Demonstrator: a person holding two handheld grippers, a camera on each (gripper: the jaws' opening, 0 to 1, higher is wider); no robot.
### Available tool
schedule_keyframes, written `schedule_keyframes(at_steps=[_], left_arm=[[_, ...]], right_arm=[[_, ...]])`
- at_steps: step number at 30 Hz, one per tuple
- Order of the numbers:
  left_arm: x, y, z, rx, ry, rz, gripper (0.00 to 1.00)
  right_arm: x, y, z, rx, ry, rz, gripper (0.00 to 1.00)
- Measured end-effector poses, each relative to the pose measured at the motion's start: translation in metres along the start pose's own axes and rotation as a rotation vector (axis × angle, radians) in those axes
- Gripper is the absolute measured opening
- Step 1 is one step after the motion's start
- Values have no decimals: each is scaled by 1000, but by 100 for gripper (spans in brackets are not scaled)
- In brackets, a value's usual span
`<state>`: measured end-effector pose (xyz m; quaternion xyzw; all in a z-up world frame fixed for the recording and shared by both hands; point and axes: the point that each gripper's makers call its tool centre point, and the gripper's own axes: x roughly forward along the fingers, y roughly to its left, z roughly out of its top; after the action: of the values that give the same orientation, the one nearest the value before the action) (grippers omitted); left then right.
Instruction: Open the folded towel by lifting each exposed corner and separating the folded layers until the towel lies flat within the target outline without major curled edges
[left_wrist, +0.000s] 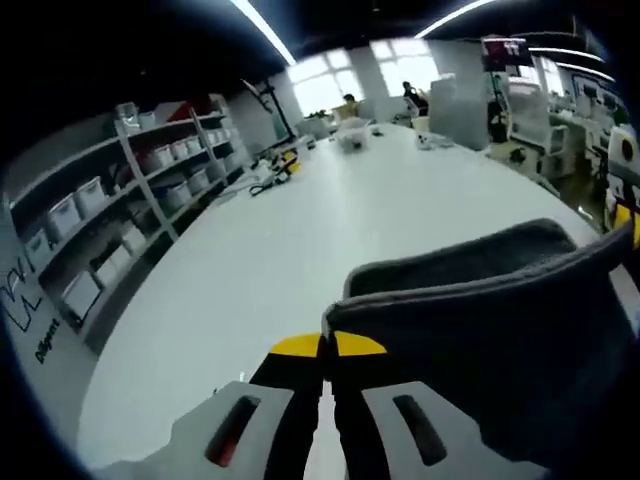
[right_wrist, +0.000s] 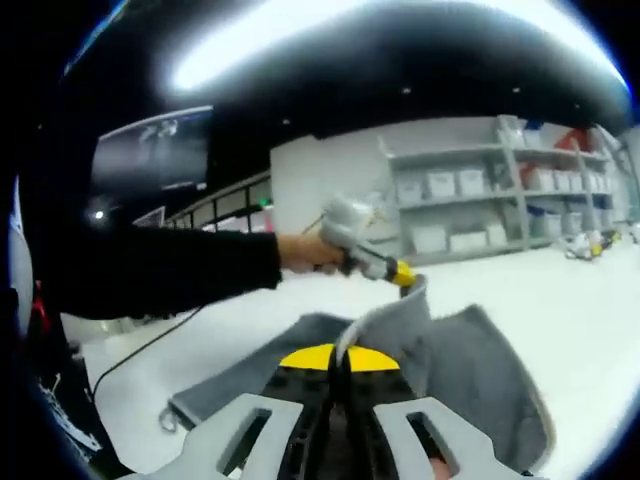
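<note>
The job looks roughly midway. The grey towel (right_wrist: 470, 380) is partly opened: in the right gripper view it spreads over the white tabletop (right_wrist: 590, 300) in broad panels to either side, but one ridge of cloth stands up in the middle, pulled off the surface, so it is not flat. Flattening that raised part and smoothing any curled edges is left to do. No target outline can be made out on the tabletop, so whether the towel sits within it cannot be judged.

The left tongs (left_wrist: 328, 350) are closed, yellow tips together, pinching an edge of the towel (left_wrist: 500, 330), which rises from the tips and drapes away to the right, well above the tabletop (left_wrist: 300, 240).

From the right gripper view the left tongs (right_wrist: 405, 276) appear at the end of a dark sleeve (right_wrist: 150, 270), holding the peak of the raised fold. The right tongs (right_wrist: 338, 358) are also closed, with a towel edge running up from between their tips; it seems they grip it, though the view there is cramped.
</note>
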<state>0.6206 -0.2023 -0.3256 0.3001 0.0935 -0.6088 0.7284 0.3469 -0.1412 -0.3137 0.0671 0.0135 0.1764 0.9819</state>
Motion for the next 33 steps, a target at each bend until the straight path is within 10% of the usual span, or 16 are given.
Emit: schedule_keyframes(at_steps=[33], left_arm=[[-54, 5, -25, -41, -10, 44, 1]], right_arm=[[24, 49, -3, -45, 17, 100, 0]])
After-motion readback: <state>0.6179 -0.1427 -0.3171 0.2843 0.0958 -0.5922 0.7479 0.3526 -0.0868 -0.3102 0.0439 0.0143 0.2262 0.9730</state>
